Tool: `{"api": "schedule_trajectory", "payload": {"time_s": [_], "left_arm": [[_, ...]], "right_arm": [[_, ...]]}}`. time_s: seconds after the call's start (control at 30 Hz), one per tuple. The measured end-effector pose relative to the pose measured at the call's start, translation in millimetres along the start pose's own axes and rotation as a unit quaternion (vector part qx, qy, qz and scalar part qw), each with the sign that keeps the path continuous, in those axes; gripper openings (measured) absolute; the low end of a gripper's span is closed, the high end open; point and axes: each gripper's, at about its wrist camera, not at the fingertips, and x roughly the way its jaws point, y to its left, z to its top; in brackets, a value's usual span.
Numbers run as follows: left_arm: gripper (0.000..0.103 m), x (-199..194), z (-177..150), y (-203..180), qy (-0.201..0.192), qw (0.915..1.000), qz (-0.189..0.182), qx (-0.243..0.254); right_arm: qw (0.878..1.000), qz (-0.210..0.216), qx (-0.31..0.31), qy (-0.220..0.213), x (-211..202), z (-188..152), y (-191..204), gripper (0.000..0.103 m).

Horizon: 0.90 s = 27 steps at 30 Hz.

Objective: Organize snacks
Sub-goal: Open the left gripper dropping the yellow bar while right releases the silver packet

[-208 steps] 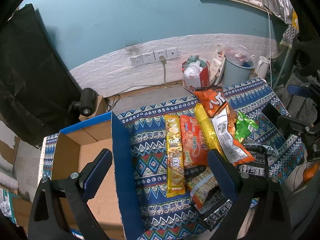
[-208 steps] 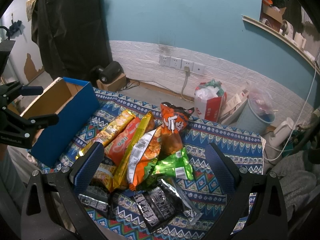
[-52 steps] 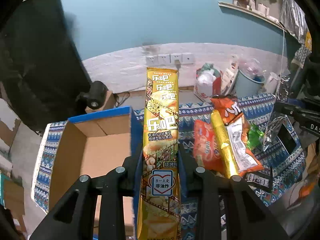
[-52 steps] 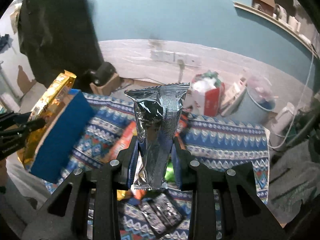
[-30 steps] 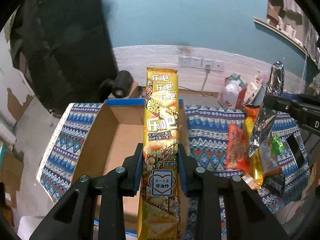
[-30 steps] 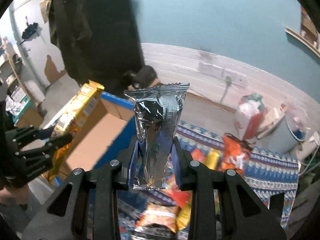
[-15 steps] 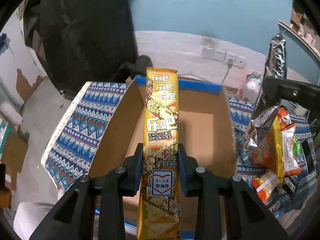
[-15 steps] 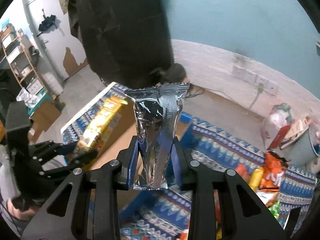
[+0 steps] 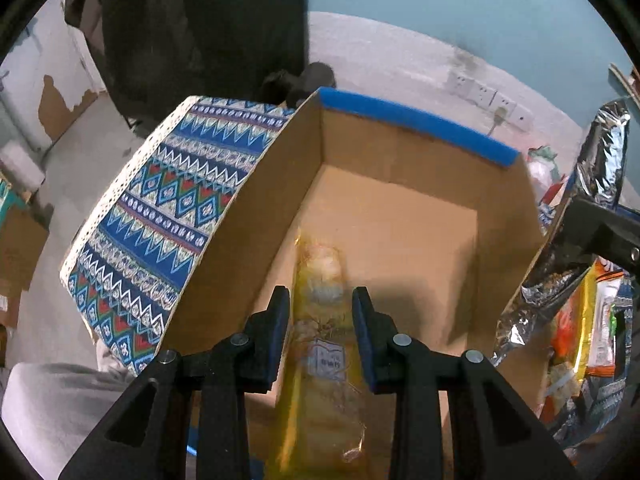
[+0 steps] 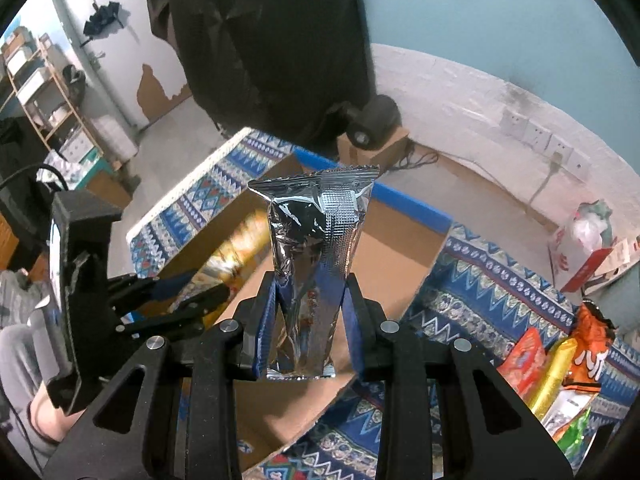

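Note:
My left gripper (image 9: 320, 300) is over the open cardboard box (image 9: 400, 160) with blue outer walls. Its jaws stand slightly apart, and the long yellow snack packet (image 9: 320, 344), motion-blurred, is slipping down between them into the box. My right gripper (image 10: 308, 284) is shut on a silver foil snack bag (image 10: 316, 240) and holds it upright above the box (image 10: 400, 248). The left gripper (image 10: 188, 292) and the blurred yellow packet (image 10: 236, 248) also show in the right wrist view. The silver bag (image 9: 592, 184) shows at the right edge of the left wrist view.
Several more snack packets (image 10: 560, 364) lie on the patterned blue cloth (image 10: 500, 280) right of the box. A black speaker (image 10: 372, 120), wall sockets (image 10: 540, 136) and a red-white bag (image 10: 588, 236) are beyond. A black cover (image 10: 260, 40) hangs behind.
My left gripper's jaws have opened and the yellow packet is dropping into the box. Both grippers have moved left over the box; the right still holds the silver bag.

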Motion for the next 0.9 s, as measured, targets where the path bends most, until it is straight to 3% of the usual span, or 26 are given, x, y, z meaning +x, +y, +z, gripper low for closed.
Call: {"api": "schedule_trajectory", "payload": {"time_s": [0.23, 0.33, 0.6, 0.67, 0.8, 0.9], "left_arm": [[0.033, -19, 1, 5, -0.01, 0.9999, 0.006, -0.004], [0.046, -29, -2, 11, -0.019, 0.9997, 0.015, -0.005], [0.053, -49, -5, 18, -0.04, 0.9991, 0.011, -0.008], [0.053, -52, -5, 16, -0.043, 0.999, 0.011, -0.003], [0.055, -55, -5, 7, -0.046, 0.9988, 0.009, 0.013], [0.055, -59, -5, -2, -0.051, 0.9984, 0.005, 0.024]], "right_arm": [[1.0, 0.004, -0.003, 0.021, 13, -3, 3, 0.03], [0.999, 0.007, -0.003, 0.034, 21, -3, 3, 0.03], [0.998, 0.002, 0.005, 0.068, 44, -10, 4, 0.03], [0.998, -0.005, 0.01, 0.07, 46, -11, 2, 0.037], [0.998, -0.012, 0.011, 0.063, 40, -12, 1, 0.062], [0.998, -0.019, 0.009, 0.054, 29, -13, -2, 0.064]]}}
